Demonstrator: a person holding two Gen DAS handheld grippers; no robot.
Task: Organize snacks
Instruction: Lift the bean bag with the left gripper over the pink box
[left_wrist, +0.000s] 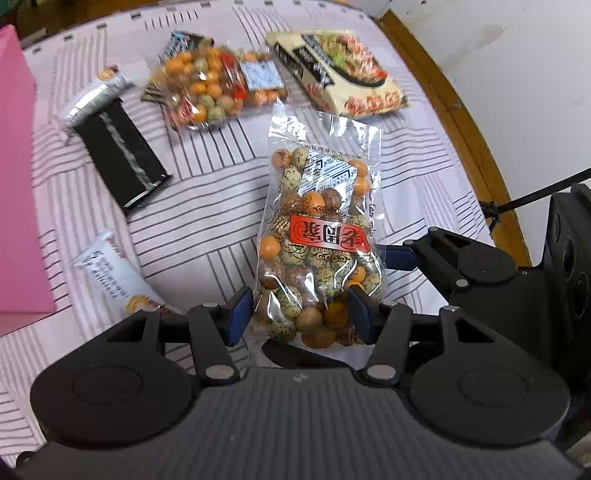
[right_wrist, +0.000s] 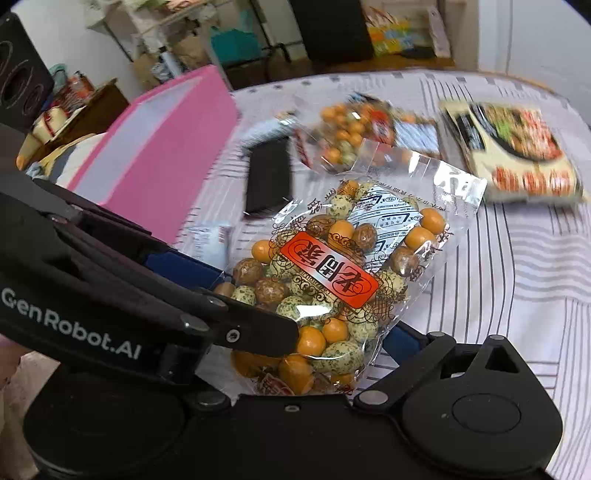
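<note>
A clear bag of orange, brown and speckled coated nuts (left_wrist: 317, 236) with a red label hangs above the striped tablecloth (left_wrist: 192, 229). My left gripper (left_wrist: 300, 314) is shut on its lower end, with a blue pad pressed on each side. In the right wrist view the same bag (right_wrist: 332, 280) lies between the fingers of my right gripper (right_wrist: 295, 336). That gripper stands wide, its right pad (right_wrist: 400, 338) just beside the bag's plastic edge. Its left finger is hidden behind the left gripper's body (right_wrist: 110, 295). One of its pads (left_wrist: 397, 254) also shows in the left wrist view.
On the cloth lie a second bag of nuts (left_wrist: 214, 88), a beige printed packet (left_wrist: 340, 74), a black packet (left_wrist: 122, 162) and a white packet (left_wrist: 110, 273). A pink box (right_wrist: 159, 140) stands at the left. The table's wooden edge (left_wrist: 472, 122) curves along the right.
</note>
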